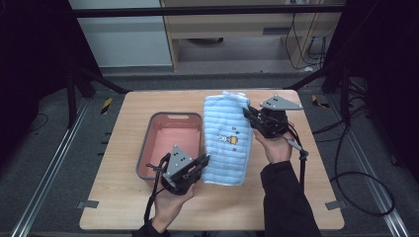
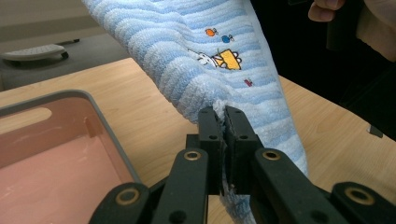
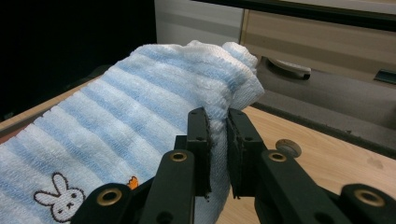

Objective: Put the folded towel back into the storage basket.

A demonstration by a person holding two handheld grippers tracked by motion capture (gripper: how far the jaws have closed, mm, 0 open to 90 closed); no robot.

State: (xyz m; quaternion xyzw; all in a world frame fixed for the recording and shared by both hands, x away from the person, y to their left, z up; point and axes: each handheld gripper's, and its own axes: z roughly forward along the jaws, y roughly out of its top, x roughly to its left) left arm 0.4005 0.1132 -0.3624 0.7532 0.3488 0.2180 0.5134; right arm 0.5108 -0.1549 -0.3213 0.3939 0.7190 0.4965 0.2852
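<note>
Left tool clamps the striped blue towel at its 7 o'clock corner, right tool at 2 o'clock, pink basin alongside on bench.

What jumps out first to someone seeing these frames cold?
The blue striped towel with a bunny motif, lifted over the middle of the wooden table, pinched by the left gripper near its front corner and the right gripper near its far end. Beside it, left, sits a pink basin.
</note>
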